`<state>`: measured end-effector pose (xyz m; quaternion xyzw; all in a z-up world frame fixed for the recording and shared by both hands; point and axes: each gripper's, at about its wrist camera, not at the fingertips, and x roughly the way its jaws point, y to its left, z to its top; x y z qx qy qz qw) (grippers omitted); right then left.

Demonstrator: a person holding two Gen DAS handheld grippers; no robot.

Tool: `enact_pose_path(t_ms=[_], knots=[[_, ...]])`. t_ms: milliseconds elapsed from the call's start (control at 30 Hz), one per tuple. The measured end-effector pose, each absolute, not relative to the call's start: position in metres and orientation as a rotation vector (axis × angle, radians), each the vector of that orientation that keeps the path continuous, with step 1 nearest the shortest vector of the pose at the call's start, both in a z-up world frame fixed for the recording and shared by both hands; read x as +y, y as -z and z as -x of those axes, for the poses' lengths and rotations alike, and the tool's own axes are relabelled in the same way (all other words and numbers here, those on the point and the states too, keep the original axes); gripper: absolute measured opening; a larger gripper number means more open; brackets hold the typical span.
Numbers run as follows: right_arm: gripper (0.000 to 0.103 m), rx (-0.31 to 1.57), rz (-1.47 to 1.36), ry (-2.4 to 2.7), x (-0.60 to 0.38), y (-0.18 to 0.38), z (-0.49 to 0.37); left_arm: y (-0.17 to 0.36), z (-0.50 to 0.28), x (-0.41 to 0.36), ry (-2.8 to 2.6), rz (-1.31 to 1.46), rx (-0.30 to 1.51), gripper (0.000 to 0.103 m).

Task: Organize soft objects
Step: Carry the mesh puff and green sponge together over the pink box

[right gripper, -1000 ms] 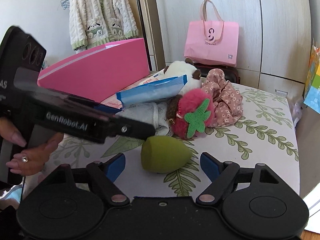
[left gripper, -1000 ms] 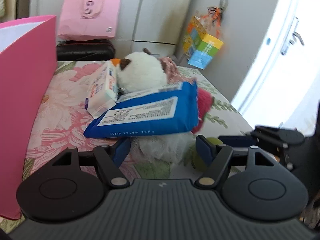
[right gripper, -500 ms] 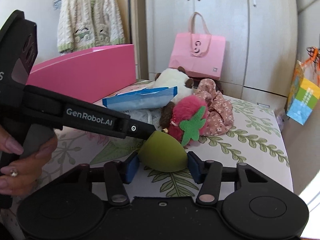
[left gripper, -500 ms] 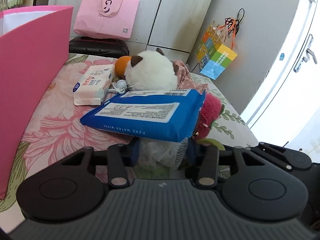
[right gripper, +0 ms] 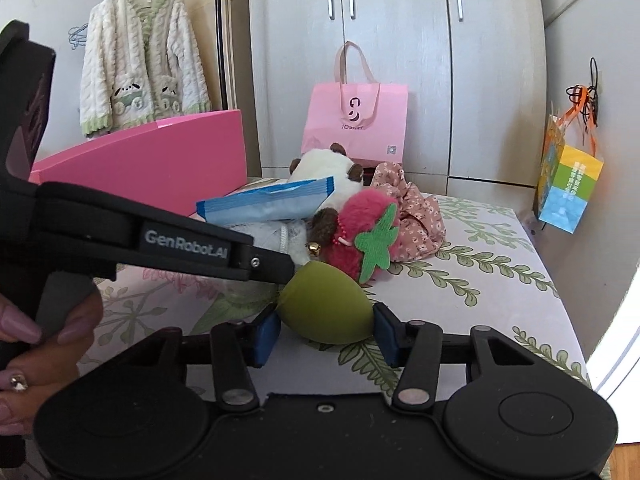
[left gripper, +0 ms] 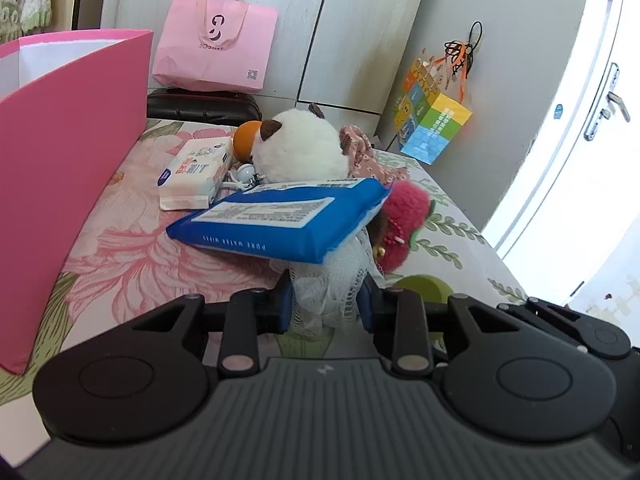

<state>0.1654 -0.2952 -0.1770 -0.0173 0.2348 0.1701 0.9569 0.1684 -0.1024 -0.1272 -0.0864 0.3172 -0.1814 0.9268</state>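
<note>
My left gripper (left gripper: 326, 306) is shut on a white mesh bath puff (left gripper: 334, 280) that lies under a blue wipes pack (left gripper: 280, 220). My right gripper (right gripper: 326, 330) is shut on a green egg-shaped sponge (right gripper: 326, 304), which also shows in the left wrist view (left gripper: 424, 286). Behind sit a white plush toy (left gripper: 298, 148), a red strawberry plush (right gripper: 360, 236) and a pink floral scrunchie (right gripper: 412, 208). The left gripper's body (right gripper: 160, 236) crosses the right wrist view.
A tall pink box (left gripper: 60, 168) stands on the left of the flowered table (left gripper: 132, 256). A white tissue pack (left gripper: 196, 172) and an orange ball (left gripper: 246, 142) lie at the back. A pink bag (left gripper: 214, 52) and a coloured bag (left gripper: 432, 124) stand behind.
Both grippers have closed: the left on the mesh puff, the right on the green sponge. Both moved forward toward the pile.
</note>
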Motion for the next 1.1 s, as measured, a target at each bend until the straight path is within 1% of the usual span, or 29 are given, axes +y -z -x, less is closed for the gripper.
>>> enact_pose_path(t_ms=[400, 800, 1100], knots=[[0.055, 0.465, 0.068, -0.286, -0.294, 0.17, -0.141, 0.12, -0.146, -0.08, 0.419, 0.206, 0.747, 0.03], [0.055, 0.545, 0.008, -0.253, -0.297, 0.168, -0.134, 0.107, -0.129, -0.047, 0.495, 0.235, 0.83, 0.03], [0.055, 0.587, 0.029, -0.294, -0.288, 0.152, -0.12, 0.098, -0.12, -0.023, 0.527, 0.26, 0.886, 0.03]])
